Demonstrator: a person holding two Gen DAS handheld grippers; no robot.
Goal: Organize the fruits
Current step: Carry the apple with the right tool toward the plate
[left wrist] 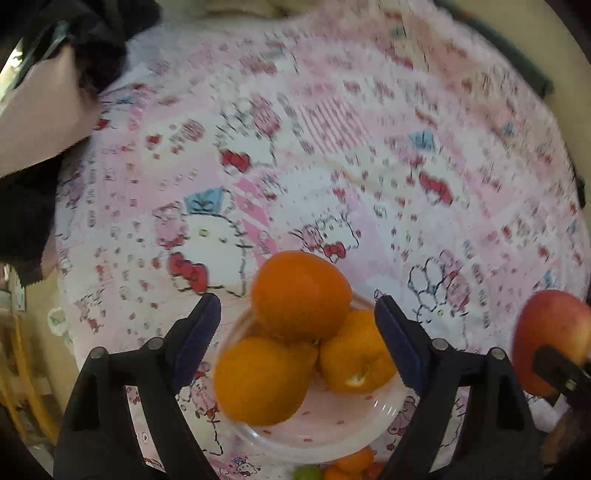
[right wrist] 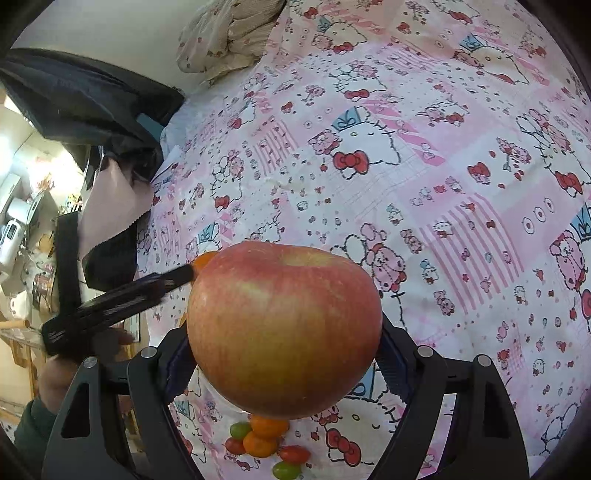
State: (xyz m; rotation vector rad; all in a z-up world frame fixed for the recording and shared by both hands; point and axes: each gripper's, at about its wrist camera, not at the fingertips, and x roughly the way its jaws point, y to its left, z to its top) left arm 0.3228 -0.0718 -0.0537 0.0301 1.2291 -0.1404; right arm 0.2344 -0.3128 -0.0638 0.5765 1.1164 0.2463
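The right tool (right wrist: 284, 354) clamps the apple (right wrist: 284, 328) while the left tool (left wrist: 297, 332) gapes around piled oranges (left wrist: 301, 295) in the bowl (left wrist: 332, 432); a careless drop could topple them.

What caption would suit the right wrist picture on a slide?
Right gripper holds an apple above a patterned bedsheet, small fruits lying below.

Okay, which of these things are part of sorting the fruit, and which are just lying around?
Part of the job:
apple, held in the right gripper
three oranges
clear bowl holding them
small tomatoes
left gripper, open

Just lying about:
dark clothing
crumpled blanket
bedsheet
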